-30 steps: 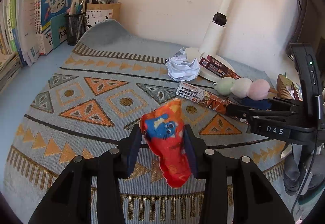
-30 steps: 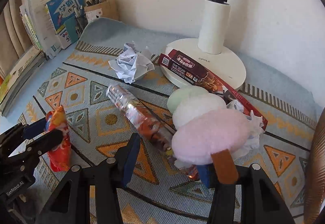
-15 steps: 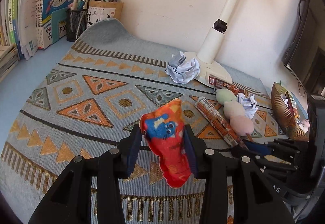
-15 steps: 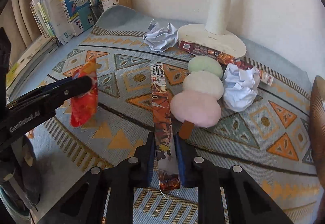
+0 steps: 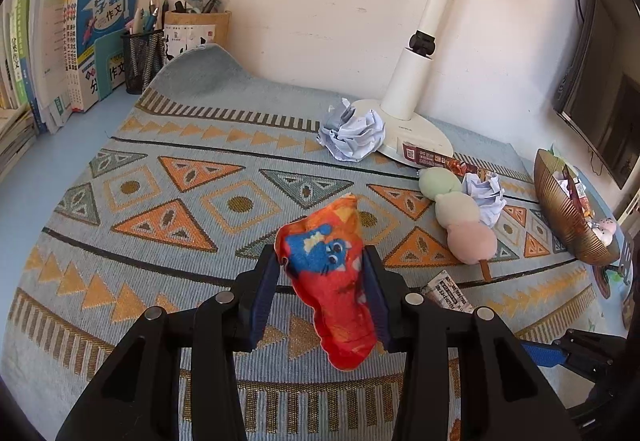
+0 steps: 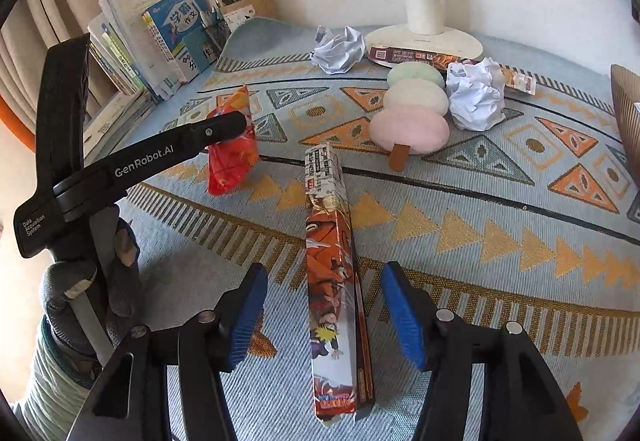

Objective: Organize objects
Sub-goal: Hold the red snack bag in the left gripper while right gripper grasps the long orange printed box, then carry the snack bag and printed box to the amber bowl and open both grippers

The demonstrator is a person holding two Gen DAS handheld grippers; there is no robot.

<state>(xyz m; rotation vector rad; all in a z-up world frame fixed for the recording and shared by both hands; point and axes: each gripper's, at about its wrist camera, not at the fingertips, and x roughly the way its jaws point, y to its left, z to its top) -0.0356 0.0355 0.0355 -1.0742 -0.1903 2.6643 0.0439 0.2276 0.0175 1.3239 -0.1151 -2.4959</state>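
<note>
Two grippers: both are working over the mat (image 6: 500,233), one loaded, one freshly empty
Left gripper (image 5: 324,289): its jaws are pinching the red pouch (image 5: 332,281), which is hanging between the pads above the mat
Right gripper (image 6: 322,315): its jaws have just been opening and are standing spread; the long box (image 6: 334,281) is lying flat between them, touching neither pad
Box risk: it is sitting near the front edge of the mat, so a careless pull-back is likely clipping it with a pad and skewing it
Pouch risk: the pouch is soft and sagging below the pads, so it is possibly slipping; how deep the grip is reaching is hard to tell
Crowding risk: the dango toy (image 6: 412,109) and paper ball (image 6: 476,97) are lying just beyond the box, so a sweep forward is knocking them
Bowl (image 5: 572,217): it is standing well apart at the right, already holding scraps
</note>
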